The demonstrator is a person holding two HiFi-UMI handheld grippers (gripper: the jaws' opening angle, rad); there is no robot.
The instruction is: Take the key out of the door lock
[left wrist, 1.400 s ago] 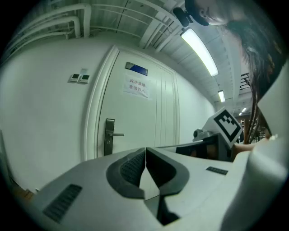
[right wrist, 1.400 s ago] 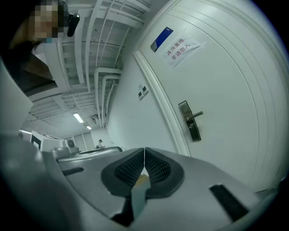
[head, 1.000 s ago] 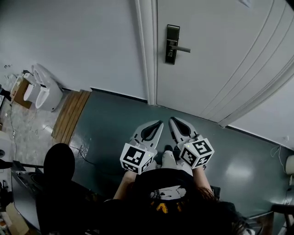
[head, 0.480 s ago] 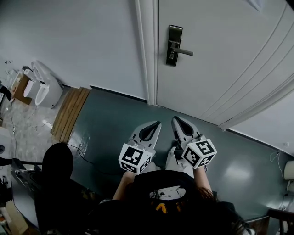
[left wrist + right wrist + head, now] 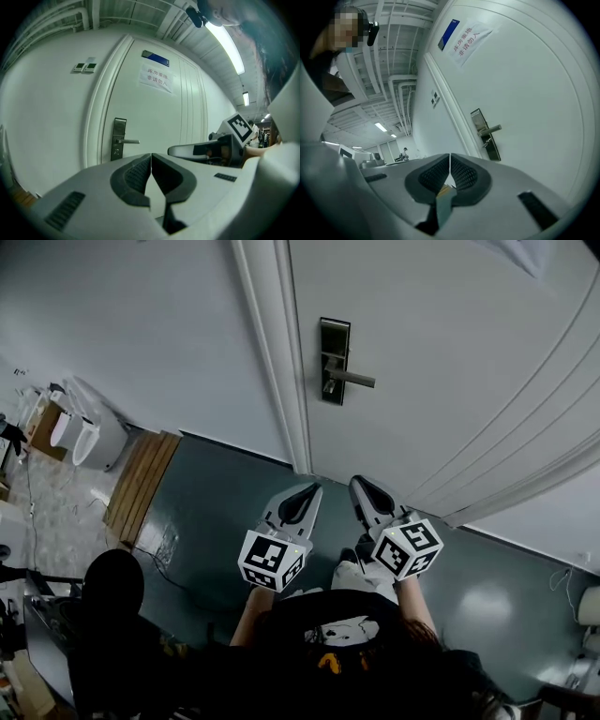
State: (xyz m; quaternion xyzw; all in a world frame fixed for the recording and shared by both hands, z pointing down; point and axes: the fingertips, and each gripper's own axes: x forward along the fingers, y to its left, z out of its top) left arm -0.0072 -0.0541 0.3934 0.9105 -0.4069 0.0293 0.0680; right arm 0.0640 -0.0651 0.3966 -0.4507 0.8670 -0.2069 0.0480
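Observation:
A white door [image 5: 450, 352] carries a dark metal lock plate [image 5: 333, 360] with a lever handle [image 5: 354, 379]. Below the lever a small key [image 5: 487, 142] sticks out of the lock; in the head view it is only a speck. My left gripper [image 5: 307, 491] and right gripper [image 5: 360, 486] are held side by side at waist height, pointing at the door and well short of it. Both have their jaws shut with nothing between them. In the left gripper view the lock plate [image 5: 118, 139] lies left of and beyond the closed tips [image 5: 151, 157], with the right gripper [image 5: 206, 149] alongside.
The white door frame [image 5: 277, 352] runs just left of the lock. White sanitary fixtures [image 5: 89, 432] and a wooden board [image 5: 141, 479] lie on the floor at the left. A dark-haired person [image 5: 112, 582] stands at my lower left. A paper sign [image 5: 156, 77] hangs on the door.
The door and lock have come closer and slid left and lower in the head view. Both grippers moved forward with me, still shut and side by side.

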